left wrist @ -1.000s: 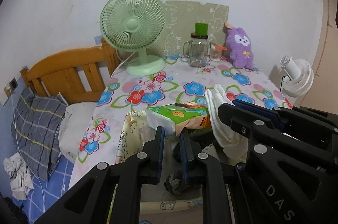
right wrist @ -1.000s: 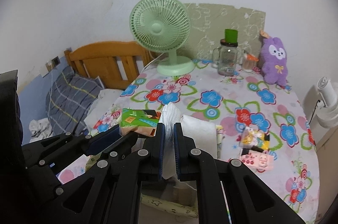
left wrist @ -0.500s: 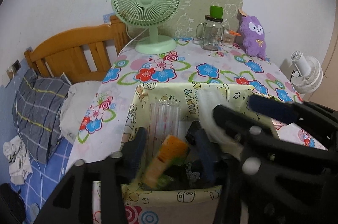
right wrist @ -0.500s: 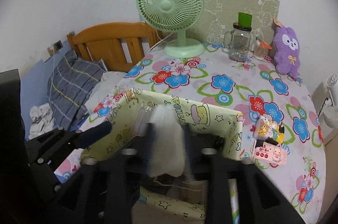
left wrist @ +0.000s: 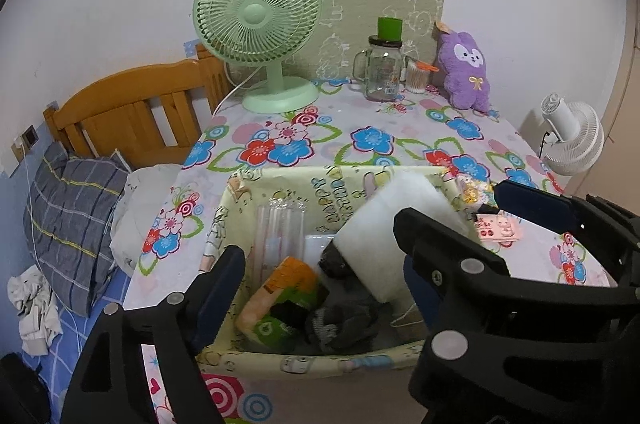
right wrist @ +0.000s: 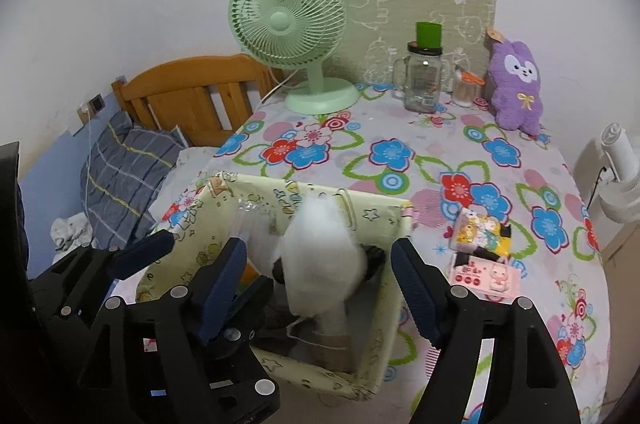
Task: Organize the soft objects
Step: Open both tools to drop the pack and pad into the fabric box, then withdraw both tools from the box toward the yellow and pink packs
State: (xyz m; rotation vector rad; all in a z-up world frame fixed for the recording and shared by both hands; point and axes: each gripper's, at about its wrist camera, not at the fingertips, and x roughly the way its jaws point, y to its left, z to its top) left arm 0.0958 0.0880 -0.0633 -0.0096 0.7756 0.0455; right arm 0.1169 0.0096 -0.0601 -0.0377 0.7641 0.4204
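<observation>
Both my grippers hang over the bin (left wrist: 256,184) at the near edge of the flowered table (left wrist: 360,128). My left gripper (left wrist: 316,284) is spread wide with nothing between its fingers; below it in the bin lies a green-and-orange tissue pack (left wrist: 280,300), tilted, next to a dark grey sock (left wrist: 340,324) and a bundle of clear straws (left wrist: 276,232) leaning on the far wall. My right gripper (right wrist: 320,276) is just as wide apart — the white cloth (right wrist: 320,264) sits between its fingers but neither pad touches it. The cloth looks blurred, its lower end down inside the bin; from the left camera it shows as a pale roll (left wrist: 392,224) just in front of the right gripper's finger.

On the table right of the bin lie two small cartoon-printed packs (right wrist: 484,252). At the far end stand a green fan (right wrist: 288,20), a glass jar (right wrist: 422,80) and a purple plush (right wrist: 516,84) — well apart from the bin.
</observation>
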